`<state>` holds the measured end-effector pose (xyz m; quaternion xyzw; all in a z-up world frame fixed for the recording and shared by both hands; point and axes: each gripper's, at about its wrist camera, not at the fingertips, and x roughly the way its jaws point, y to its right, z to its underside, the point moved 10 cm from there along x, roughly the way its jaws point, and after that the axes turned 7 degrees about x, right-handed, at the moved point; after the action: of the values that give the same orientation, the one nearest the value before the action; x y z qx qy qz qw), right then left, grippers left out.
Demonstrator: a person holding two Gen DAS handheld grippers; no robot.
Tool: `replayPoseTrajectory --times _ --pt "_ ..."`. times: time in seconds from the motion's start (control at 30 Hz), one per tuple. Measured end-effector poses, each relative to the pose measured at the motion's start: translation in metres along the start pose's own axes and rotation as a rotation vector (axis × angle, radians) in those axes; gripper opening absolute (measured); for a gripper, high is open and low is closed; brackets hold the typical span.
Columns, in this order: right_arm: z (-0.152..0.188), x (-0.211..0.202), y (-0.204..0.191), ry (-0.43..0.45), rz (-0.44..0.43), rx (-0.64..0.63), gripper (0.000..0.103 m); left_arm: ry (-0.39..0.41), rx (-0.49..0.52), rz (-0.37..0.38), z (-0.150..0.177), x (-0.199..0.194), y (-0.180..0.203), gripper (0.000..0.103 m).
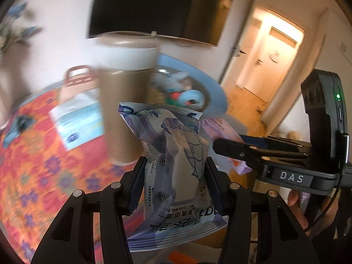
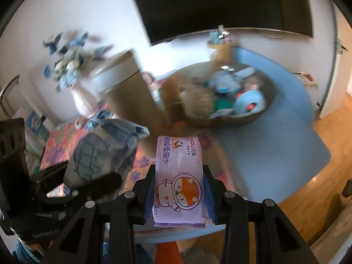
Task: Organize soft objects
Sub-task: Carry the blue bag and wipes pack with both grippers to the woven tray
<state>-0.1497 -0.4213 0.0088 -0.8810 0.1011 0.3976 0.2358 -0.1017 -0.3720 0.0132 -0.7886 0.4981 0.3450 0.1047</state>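
My left gripper (image 1: 173, 182) is shut on a crumpled blue-and-white cleaning wipes pack (image 1: 173, 154), held up above the table; the same pack (image 2: 99, 151) shows at the left of the right wrist view. My right gripper (image 2: 178, 189) is shut on a flat purple wipes pack (image 2: 178, 176) with an orange cartoon figure. That purple pack (image 1: 222, 129) peeks out behind the right gripper (image 1: 239, 151) at the right of the left wrist view. A dark round bowl (image 2: 259, 114) beyond holds several soft toys (image 2: 248, 103), blurred.
A tall tan canister (image 1: 123, 105) with a white band stands just ahead on the orange floral tablecloth (image 1: 44, 165). A tissue pack (image 1: 77, 121) and a handled basket (image 1: 77, 81) lie left of it. A blue mat (image 2: 275, 149) lies under the bowl. A vase of flowers (image 2: 72, 70) stands far left.
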Motion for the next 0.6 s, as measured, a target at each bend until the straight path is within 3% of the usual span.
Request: replayPoseTrajectory --times 0.2,0.33,0.43,0.6 --pt "-0.03 -0.023 0.042 0.085 0.061 0.06 0.038 0.02 0.054 0.038 -0.042 0.031 0.033 0.049" --pt "-0.062 -0.03 0.068 0.141 0.122 0.077 0.038 0.046 0.072 -0.019 -0.069 0.051 0.044 0.049" --pt "-0.088 -0.028 0.083 0.173 0.158 0.088 0.038 0.071 0.04 -0.111 -0.09 0.063 0.036 0.049" --pt "-0.15 -0.007 0.099 0.231 0.12 0.143 0.038 0.112 -0.025 -0.332 -0.124 0.084 0.009 0.049"
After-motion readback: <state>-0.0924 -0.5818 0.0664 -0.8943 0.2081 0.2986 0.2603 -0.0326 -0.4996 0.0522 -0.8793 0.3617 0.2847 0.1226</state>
